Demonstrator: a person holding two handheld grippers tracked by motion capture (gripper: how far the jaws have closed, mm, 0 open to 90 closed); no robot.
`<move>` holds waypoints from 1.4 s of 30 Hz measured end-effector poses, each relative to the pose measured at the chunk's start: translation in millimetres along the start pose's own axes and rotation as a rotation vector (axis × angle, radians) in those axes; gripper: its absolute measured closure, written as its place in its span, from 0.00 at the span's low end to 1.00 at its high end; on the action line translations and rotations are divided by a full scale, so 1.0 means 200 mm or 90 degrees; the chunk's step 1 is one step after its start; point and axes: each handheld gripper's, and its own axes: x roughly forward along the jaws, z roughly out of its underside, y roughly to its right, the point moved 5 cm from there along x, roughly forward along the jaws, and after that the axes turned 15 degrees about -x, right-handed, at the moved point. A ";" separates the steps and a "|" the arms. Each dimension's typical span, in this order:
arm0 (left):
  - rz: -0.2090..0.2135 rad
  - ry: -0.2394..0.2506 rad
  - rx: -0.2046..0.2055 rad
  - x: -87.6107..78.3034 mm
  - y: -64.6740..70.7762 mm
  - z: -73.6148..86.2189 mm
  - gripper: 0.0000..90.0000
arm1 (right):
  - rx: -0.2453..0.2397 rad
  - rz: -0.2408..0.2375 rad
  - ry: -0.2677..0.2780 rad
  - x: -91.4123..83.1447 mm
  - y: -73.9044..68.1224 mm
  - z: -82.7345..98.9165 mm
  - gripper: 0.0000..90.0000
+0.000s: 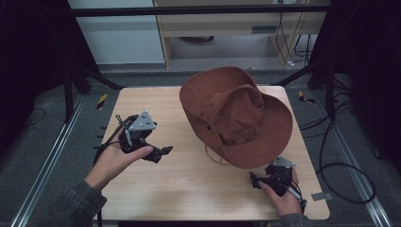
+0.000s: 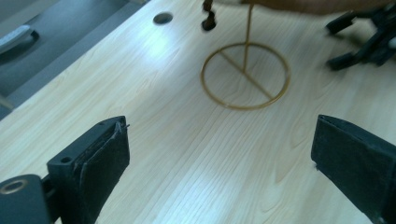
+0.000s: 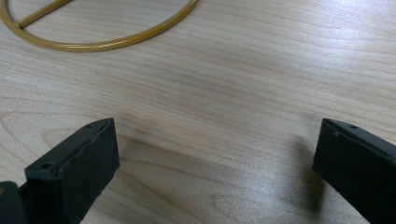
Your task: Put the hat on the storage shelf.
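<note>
Brown hat (image 1: 236, 116) sits on a gold wire stand (image 2: 245, 76) on the table (image 1: 189, 179). Left gripper (image 1: 158, 153) and right gripper (image 1: 257, 182): jaws spread wide, grasping nothing.

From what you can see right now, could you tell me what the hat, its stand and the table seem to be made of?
The hat looks like soft brown fabric, perhaps corduroy or suede, matte and creased at the crown. The stand appears to be thin metal rod with a glossy gold or brass finish, bent into a ring base. The table looks like light wood or wood-grain laminate, smooth with faint sheen.
</note>
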 end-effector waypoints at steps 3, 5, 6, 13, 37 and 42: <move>-0.001 -0.010 -0.005 0.03 -0.02 0.04 0.05 | 0.000 0.000 0.000 0.00 0.00 0.00 0.01; -0.006 -0.015 -0.005 0.05 -0.04 0.06 0.05 | 0.000 0.000 0.000 0.00 0.00 0.00 0.01; -0.006 -0.016 -0.009 0.06 -0.04 0.08 0.05 | 0.000 0.000 0.000 0.00 0.00 0.00 0.00; -0.026 -0.053 -0.020 0.14 -0.11 0.20 0.04 | 0.000 0.000 0.000 0.00 0.00 0.00 0.00; -0.070 -0.128 -0.108 0.31 -0.33 0.68 0.05 | -0.002 0.001 0.000 0.00 0.00 0.00 0.01; -0.079 -0.123 -0.128 0.32 -0.37 0.75 0.05 | 0.000 0.000 0.000 0.00 0.00 0.00 0.00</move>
